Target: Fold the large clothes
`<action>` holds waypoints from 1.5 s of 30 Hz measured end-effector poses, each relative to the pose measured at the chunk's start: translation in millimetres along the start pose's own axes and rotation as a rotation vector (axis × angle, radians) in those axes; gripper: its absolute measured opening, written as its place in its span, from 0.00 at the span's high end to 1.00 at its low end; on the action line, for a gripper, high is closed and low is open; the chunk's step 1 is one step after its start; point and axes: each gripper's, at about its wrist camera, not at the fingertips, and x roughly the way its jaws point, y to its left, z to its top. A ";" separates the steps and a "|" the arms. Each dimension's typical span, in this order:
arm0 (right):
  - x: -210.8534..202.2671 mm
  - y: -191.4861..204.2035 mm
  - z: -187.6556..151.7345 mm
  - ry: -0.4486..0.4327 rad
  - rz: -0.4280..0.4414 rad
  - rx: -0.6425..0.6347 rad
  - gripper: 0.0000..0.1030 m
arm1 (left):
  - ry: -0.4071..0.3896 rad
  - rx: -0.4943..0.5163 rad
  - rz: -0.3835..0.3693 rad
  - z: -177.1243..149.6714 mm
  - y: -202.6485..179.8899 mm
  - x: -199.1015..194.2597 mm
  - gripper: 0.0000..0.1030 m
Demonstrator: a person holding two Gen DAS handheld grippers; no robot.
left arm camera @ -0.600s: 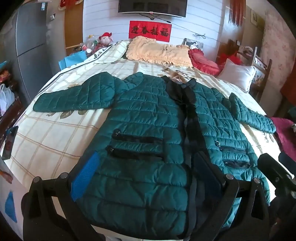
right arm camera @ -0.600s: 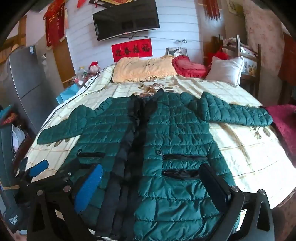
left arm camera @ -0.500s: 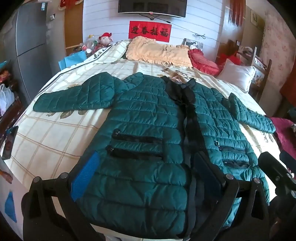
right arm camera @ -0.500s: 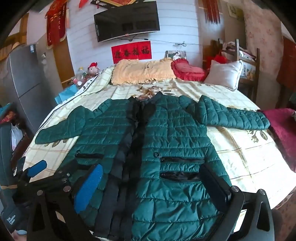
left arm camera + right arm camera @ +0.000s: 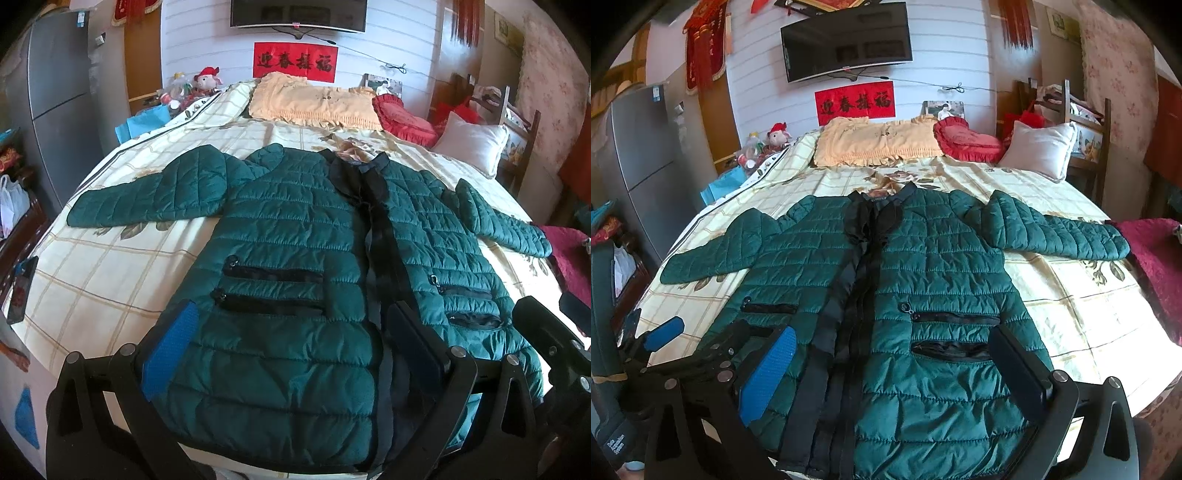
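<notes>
Little is changed from half a second ago: quilted dark-green padded jacket (image 5: 295, 266) lies spread flat on the checked cream bed (image 5: 103, 280), left hand-held gripper (image 5: 291, 354) and right hand-held gripper (image 5: 897, 373) both held wide apart, tilted down above its hem, nothing clamped.

A wall-mounted television (image 5: 846, 40) hangs above a red banner (image 5: 855, 102). Far on the checked bedspread (image 5: 92, 280) lie a yellow pillow (image 5: 314, 101), red cushion (image 5: 404, 118) and white pillow (image 5: 1039, 147). A grey refrigerator (image 5: 61, 99) stands left.

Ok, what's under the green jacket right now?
The green jacket lies flat, front up, on the checked bedsheet; sheet shows around both spread sleeves. Whatever lies beneath its body is covered, so I cannot tell.
</notes>
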 end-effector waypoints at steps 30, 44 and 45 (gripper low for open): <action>15.6 -3.0 -1.6 0.159 0.003 0.046 0.00 | 0.005 0.005 0.010 -0.9 0.9 4.3 0.01; 17.7 -6.0 -2.2 0.116 0.016 0.049 0.00 | 0.009 0.004 0.009 -1.1 1.1 5.9 0.01; 17.9 -6.3 -2.5 0.117 0.016 0.049 0.00 | 0.009 0.004 0.010 -1.6 1.7 6.4 0.01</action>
